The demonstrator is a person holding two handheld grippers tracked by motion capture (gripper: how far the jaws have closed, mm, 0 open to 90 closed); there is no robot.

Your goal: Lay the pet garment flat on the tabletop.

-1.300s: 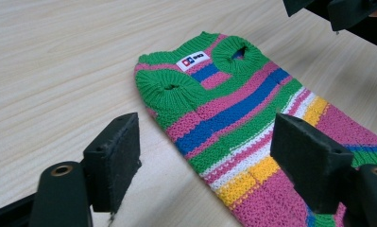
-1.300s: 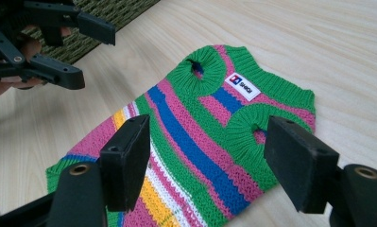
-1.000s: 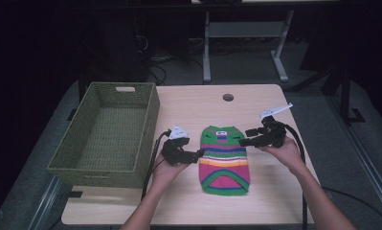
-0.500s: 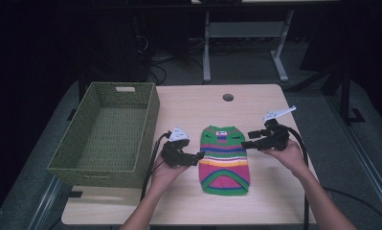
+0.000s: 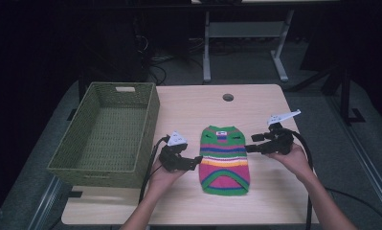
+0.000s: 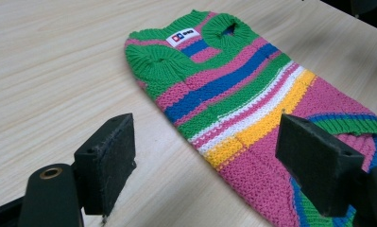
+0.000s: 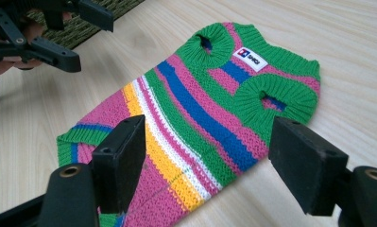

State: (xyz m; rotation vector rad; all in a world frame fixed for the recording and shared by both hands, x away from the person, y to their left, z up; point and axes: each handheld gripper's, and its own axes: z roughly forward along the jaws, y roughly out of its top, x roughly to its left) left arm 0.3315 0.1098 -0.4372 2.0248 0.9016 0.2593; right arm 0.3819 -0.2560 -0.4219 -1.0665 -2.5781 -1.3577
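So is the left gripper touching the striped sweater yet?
Apart. In the left gripper view, the left gripper has its jaws open above the sweater, with nothing pinched.

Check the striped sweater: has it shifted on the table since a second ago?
No. In the high view the striped sweater lies flat in the same spot, its collar as far below the round table hole as before, with both grippers open beside it.
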